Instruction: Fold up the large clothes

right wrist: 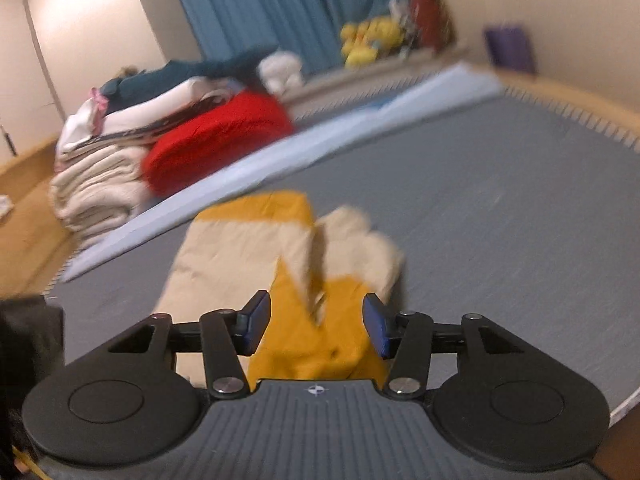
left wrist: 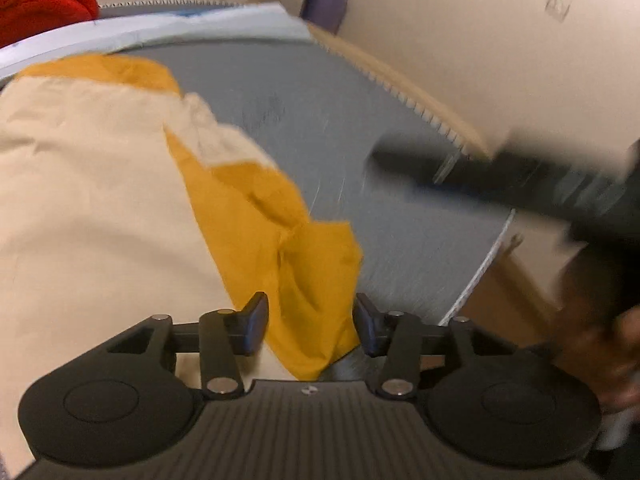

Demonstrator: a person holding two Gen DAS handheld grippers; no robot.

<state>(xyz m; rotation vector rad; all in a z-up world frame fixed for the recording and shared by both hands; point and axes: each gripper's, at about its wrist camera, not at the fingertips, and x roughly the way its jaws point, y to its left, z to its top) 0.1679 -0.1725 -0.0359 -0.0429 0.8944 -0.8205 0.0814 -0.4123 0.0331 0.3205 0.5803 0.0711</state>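
Both pairs of fingers stand apart, gripping nothing: the left gripper (left wrist: 310, 322) and right gripper (right wrist: 316, 326) hover over the cream-and-mustard cloth garment (left wrist: 120, 200), which lies crumpled on the grey mattress (left wrist: 328, 120), its mustard edge showing between the fingertips.
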